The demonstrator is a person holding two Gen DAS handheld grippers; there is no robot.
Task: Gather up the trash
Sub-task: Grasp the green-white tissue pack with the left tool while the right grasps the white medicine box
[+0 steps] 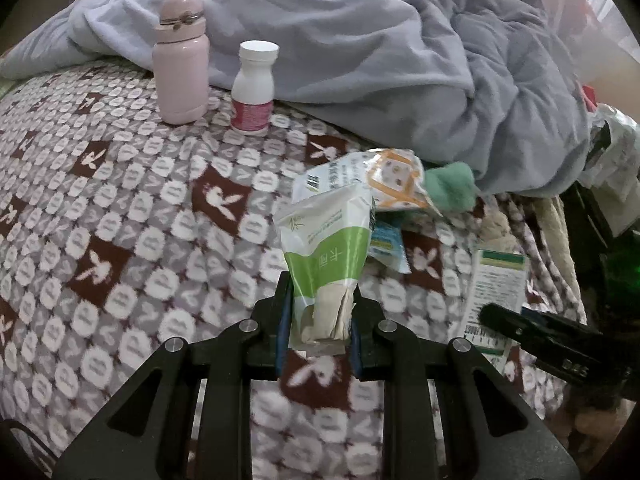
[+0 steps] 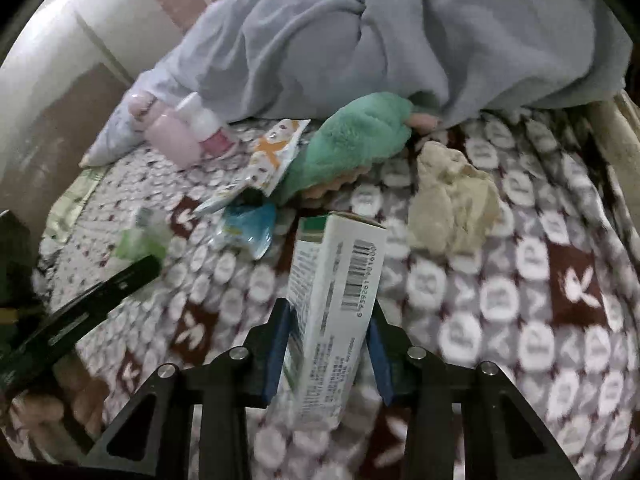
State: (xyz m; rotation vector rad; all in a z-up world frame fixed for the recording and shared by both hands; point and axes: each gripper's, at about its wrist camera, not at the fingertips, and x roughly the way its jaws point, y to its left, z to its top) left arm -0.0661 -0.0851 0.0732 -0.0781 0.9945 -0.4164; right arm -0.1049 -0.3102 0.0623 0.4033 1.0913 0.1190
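My left gripper is shut on a green and white tissue packet and holds it above the patterned bed blanket. My right gripper is shut on a white carton with a barcode; the carton also shows in the left wrist view. An orange and white wrapper and a blue wrapper lie on the blanket behind the packet; they also show in the right wrist view as the orange wrapper and the blue wrapper. A crumpled beige tissue lies right of the carton.
A pink flask and a white pill bottle stand at the back. A green plush toy lies under the edge of a grey-blue quilt. The bed's right edge has clutter beyond it.
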